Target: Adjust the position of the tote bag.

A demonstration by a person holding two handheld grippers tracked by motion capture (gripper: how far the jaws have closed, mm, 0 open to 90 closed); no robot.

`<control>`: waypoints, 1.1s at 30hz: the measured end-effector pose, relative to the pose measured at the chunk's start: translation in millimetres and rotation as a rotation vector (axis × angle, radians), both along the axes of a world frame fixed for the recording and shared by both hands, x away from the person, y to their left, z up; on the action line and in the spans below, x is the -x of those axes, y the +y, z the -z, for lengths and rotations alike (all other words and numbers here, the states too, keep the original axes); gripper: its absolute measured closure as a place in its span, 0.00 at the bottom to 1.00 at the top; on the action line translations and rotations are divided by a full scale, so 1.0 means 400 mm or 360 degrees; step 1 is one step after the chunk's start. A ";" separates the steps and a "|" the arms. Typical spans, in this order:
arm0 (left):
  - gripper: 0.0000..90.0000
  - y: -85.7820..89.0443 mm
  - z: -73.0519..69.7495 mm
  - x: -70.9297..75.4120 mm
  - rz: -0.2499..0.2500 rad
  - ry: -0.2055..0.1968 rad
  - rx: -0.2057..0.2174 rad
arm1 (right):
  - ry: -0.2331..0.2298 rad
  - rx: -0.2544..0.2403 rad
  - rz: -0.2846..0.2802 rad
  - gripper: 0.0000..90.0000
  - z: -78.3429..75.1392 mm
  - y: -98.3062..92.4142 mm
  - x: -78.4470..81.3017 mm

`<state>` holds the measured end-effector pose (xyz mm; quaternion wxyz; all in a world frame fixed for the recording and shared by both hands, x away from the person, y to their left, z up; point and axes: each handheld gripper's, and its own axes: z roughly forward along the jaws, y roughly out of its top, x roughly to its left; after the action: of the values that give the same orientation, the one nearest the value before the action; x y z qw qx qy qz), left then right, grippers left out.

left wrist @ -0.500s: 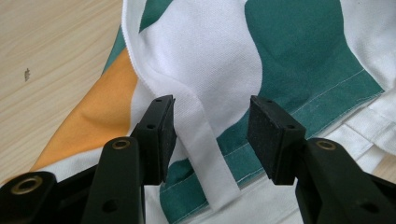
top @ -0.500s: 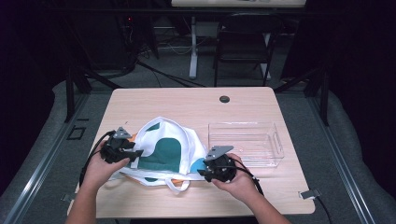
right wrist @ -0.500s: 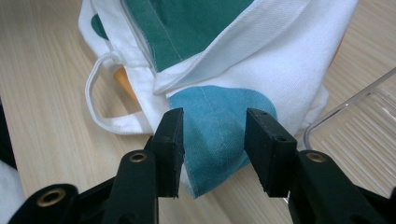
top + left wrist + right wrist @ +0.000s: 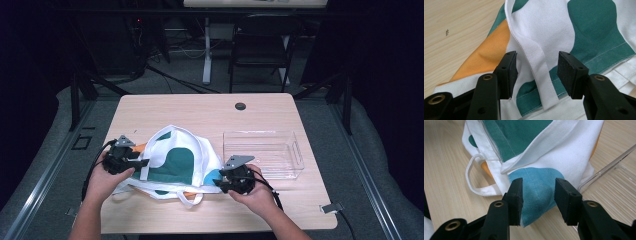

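Note:
A white cloth bag (image 4: 175, 160) with green, orange and blue patches lies flat on the wooden table (image 4: 200, 112). My left gripper (image 4: 141, 162) is at the bag's left edge. In the left gripper view its jaws stand apart (image 4: 536, 72) with a white strap (image 4: 537, 67) running between them, and the pads (image 4: 510, 72) stay clear of it. My right gripper (image 4: 223, 181) is at the bag's near right corner. Its jaws (image 4: 538, 195) stand apart over the blue corner patch (image 4: 536, 187) without pinching it. A looped handle (image 4: 477, 187) lies on the table to the left.
A clear plastic bin (image 4: 260, 132) stands just right of the bag, and its rim (image 4: 609, 167) is close beside the right gripper. A round cable hole (image 4: 240, 106) sits near the table's far edge. A chair (image 4: 260, 50) and a desk leg stand beyond the table.

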<state>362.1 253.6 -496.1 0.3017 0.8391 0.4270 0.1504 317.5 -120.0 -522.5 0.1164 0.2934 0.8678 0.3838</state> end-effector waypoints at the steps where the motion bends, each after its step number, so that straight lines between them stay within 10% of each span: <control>1: 0.55 0.001 0.001 -0.001 -0.0002 0.0002 0.0006 | 0.0000 0.0000 0.0003 0.65 0.000 0.001 0.001; 33: 0.72 -0.003 0.055 -0.016 0.0012 0.0169 -0.0019 | -0.0005 -0.0001 0.0010 0.64 0.009 0.002 -0.001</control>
<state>368.6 252.5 -518.2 0.2741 0.8492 0.4384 0.1073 317.8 -119.1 -526.1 0.1188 0.2955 0.8666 0.3842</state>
